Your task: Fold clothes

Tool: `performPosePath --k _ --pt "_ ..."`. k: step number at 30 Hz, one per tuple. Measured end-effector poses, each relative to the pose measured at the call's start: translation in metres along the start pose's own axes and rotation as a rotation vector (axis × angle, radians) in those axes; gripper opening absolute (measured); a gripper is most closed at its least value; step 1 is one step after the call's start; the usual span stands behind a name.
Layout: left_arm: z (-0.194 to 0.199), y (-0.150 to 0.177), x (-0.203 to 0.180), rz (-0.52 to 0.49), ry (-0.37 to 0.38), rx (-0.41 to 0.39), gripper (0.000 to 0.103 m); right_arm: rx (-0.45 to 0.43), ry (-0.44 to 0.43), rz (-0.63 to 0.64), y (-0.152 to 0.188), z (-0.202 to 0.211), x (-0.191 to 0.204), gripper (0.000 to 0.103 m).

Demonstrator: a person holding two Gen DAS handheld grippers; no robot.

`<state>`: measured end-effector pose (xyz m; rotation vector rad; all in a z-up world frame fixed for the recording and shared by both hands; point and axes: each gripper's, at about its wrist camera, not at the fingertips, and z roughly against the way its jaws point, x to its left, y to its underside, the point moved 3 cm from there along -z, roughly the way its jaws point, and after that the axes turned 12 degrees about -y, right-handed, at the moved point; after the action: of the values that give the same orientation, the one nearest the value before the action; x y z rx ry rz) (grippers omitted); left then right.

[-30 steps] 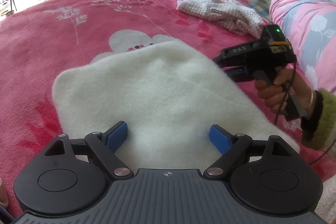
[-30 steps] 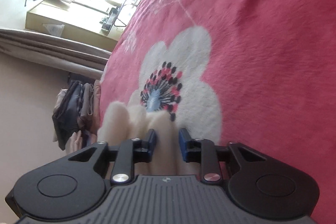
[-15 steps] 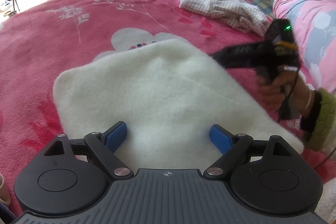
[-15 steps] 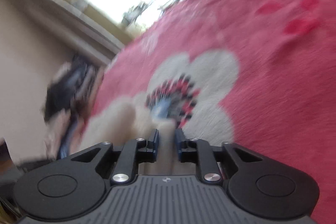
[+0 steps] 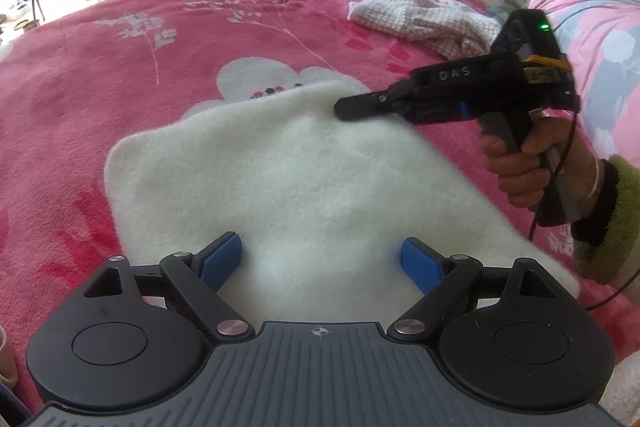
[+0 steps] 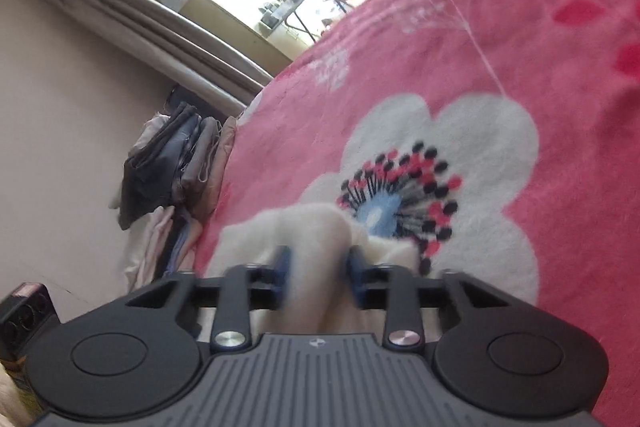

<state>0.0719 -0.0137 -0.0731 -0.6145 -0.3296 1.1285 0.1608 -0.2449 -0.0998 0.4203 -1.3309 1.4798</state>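
Fleecy white garment [image 5: 288, 179] — right gripper [image 6: 318, 263] closing on its two-o'clock edge; carry it low toward seven — left gripper [image 5: 320, 263] spread, empty.

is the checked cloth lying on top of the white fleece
No, the checked cloth lies apart on the pink blanket, beyond the white fleece.

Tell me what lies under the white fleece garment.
The white fleece garment lies on the pink flowered blanket and partly covers a printed white flower. Whatever else it covers is hidden.
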Motion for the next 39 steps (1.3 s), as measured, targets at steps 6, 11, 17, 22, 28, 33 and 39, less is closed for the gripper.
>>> performPosePath --k 6,11,17,22,28,33,39 --pt "0.006 -0.005 -0.010 -0.019 0.023 -0.024 0.087 -0.111 -0.065 0.080 -0.001 0.032 0.022 0.015" --pt "-0.004 -0.004 -0.015 -0.042 0.002 -0.025 0.088 -0.057 0.016 -0.044 0.008 0.018 -0.028 0.018" --pt "-0.005 -0.003 -0.014 -0.020 -0.005 -0.025 0.089 -0.151 -0.010 -0.105 0.010 0.063 -0.020 0.026" --pt "-0.005 -0.003 -0.014 -0.012 -0.003 -0.033 0.089 -0.100 -0.042 -0.039 0.037 0.102 0.019 0.026" --pt "-0.006 -0.006 -0.010 0.033 0.007 -0.036 0.087 0.075 0.022 -0.008 0.083 0.079 0.044 0.035" --pt "-0.004 -0.005 -0.007 0.053 0.009 -0.041 0.085 0.079 0.026 -0.021 0.099 0.080 0.047 0.035" --pt "-0.005 -0.006 -0.006 0.061 0.006 -0.046 0.085 0.101 0.010 -0.046 0.108 0.082 0.047 0.037"
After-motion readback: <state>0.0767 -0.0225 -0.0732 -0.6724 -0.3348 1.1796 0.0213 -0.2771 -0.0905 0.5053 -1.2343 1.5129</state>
